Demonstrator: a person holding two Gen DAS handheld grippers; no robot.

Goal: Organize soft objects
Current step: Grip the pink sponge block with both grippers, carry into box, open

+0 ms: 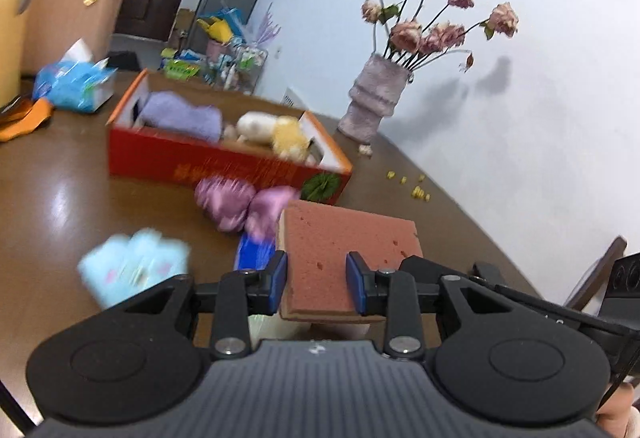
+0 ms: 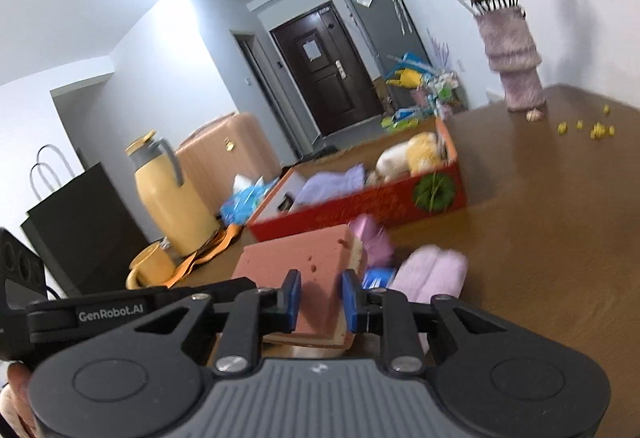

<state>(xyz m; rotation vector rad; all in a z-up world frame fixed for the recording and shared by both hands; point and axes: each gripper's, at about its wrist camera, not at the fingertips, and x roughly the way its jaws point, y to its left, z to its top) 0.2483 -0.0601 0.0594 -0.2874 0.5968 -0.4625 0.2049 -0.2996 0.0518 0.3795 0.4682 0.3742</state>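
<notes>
Both grippers are clamping one sponge, the left gripper and right gripper each pinching an end, its long axis running across between them. The red box is lying ahead, beyond the purple bundle, near the table's far edge. Motion blur is smearing the blue toy; the sponge's underside is hidden.

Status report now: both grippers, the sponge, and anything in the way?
Left gripper and right gripper both shut on sponge. Sponge lifted, short of red box. Purple bow lies between.
</notes>
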